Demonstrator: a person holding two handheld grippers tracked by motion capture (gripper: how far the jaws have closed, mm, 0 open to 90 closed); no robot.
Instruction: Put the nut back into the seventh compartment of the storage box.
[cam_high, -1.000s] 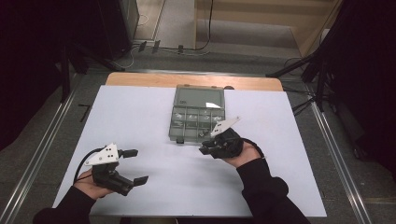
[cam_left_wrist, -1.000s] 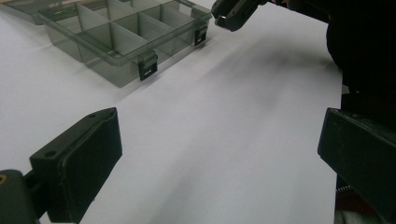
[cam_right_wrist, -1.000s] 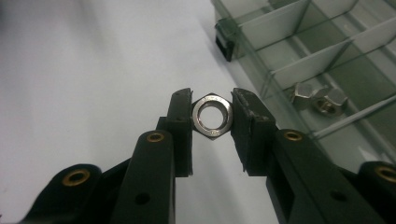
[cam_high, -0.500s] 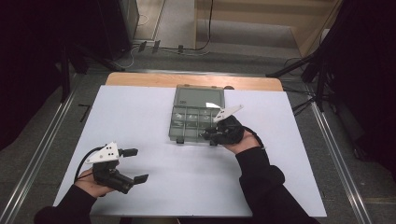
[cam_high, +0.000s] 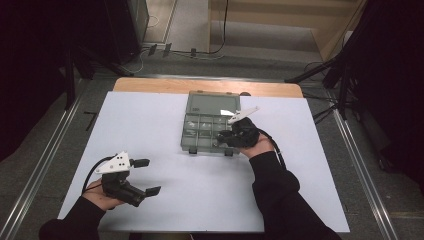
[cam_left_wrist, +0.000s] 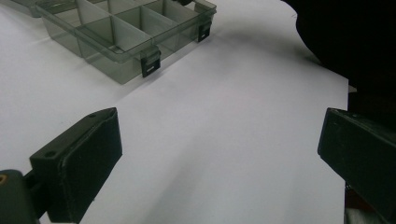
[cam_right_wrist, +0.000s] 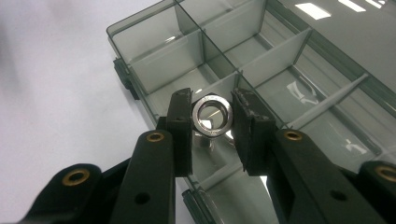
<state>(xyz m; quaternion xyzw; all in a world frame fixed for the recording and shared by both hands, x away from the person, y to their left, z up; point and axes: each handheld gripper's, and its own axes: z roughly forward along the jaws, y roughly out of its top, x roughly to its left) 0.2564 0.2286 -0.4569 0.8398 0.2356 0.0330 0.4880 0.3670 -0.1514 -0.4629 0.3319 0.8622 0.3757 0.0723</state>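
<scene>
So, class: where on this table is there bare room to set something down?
The white sheet is bare left of the compartment box, and between left gripper and right sleeve. Crowded where the right gripper holds a nut over the box.

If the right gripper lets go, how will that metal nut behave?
The metal nut looks rigid and polished, so probably slippery between the right gripper's jaws. Held on edge, it would likely drop, bounce, then settle flat inside the compartment box.
</scene>
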